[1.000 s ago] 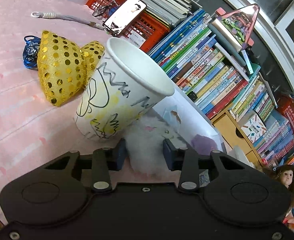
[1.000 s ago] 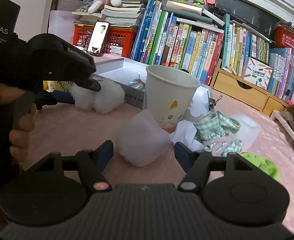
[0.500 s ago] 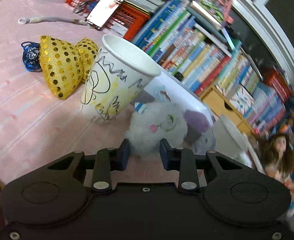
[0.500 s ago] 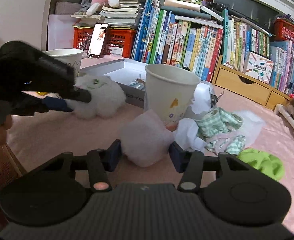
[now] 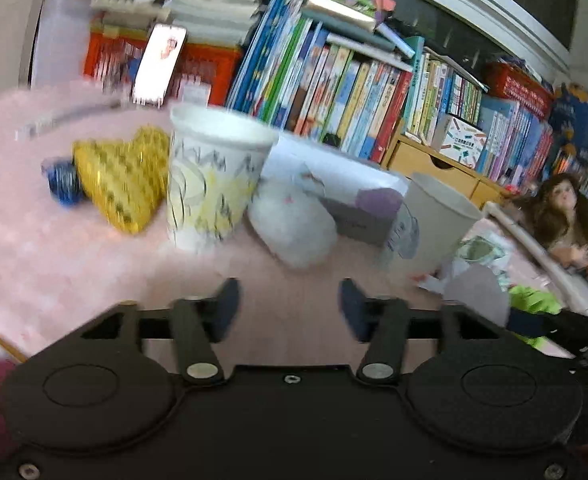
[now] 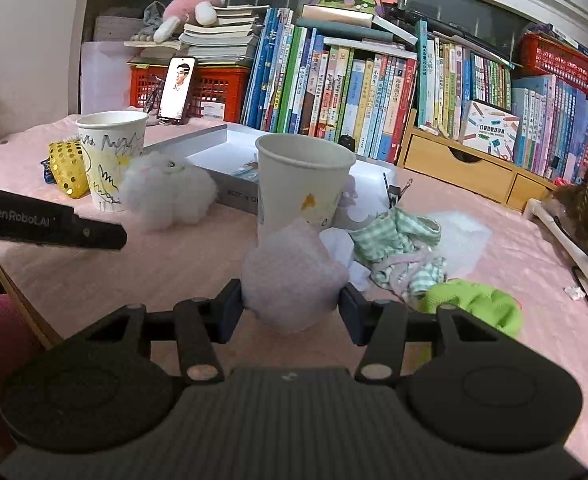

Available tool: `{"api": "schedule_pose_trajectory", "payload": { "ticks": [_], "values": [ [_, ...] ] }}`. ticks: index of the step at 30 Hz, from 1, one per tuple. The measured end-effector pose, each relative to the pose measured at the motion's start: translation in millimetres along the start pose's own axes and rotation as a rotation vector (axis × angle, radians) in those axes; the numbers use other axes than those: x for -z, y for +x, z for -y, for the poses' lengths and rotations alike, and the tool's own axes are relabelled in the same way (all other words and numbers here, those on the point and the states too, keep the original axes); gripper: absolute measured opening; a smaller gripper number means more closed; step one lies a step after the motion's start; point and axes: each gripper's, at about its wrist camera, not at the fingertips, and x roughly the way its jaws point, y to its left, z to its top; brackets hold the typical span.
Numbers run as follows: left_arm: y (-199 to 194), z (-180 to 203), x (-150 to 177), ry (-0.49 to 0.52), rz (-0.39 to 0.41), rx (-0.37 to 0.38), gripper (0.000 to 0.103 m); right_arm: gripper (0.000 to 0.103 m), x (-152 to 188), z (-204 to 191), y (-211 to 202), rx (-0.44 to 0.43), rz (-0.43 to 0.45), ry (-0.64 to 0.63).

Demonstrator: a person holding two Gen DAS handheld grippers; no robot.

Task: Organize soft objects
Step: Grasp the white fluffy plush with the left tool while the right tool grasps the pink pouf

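A: You are holding the lilac foam piece between the fingers of the right gripper; both pads are pressing into its sides. What is worrying you here?

B: The plain paper cup is standing just behind the foam, touching it or nearly so. If you are lifting and pushing forward together, I think you are risking to tip the cup, because it looks light. Also the foam is squashy, so it may be slipping out if your squeeze is getting weaker.

A: And the left side?

B: The jaws of the left gripper have just been opening. They are standing wide now, and nothing is between them. The white fluffy toy is lying on the pink cloth, farther away than the fingertips and apart from them, just right of the scribbled paper cup.

A: So the toy is free?

B: Yes, it is resting beside that cup, not inside it. If you are reaching for it again, you may be knocking the scribbled cup, since they are almost touching.
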Motion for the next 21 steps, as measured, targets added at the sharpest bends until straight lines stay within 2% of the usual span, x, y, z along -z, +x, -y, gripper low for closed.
{"api": "schedule_pose_trajectory", "payload": {
  "ticks": [3,8,10,13,15,19,20,21],
  "values": [
    [1,12,0,0.104,0.039,-0.028,0.069,0.058,1,-1,2,-0.001,-0.002,0.008],
    [8,24,-3,0.182,0.106,-0.048,0.081,0.059,2,0,6,-0.004,-0.011,0.022],
    [17,30,-8,0.21,0.12,-0.082,0.082,0.059,3,0,7,-0.001,-0.014,0.025],
    [30,31,-15,0.151,0.098,-0.083,0.082,0.059,3,-1,9,0.001,-0.018,0.034],
    [38,27,-19,0.054,0.072,-0.069,0.082,0.059,3,-1,10,0.001,-0.019,0.038],
    [51,19,-23,-0.079,0.054,-0.08,0.074,0.059,3,-1,12,0.002,-0.019,0.036],
    [53,20,-23,-0.094,0.054,-0.086,0.066,0.059,4,-1,12,0.002,-0.019,0.037],
    [56,19,-24,-0.106,0.056,-0.096,0.052,0.059,4,-1,12,0.002,-0.018,0.037]
  ]
}}
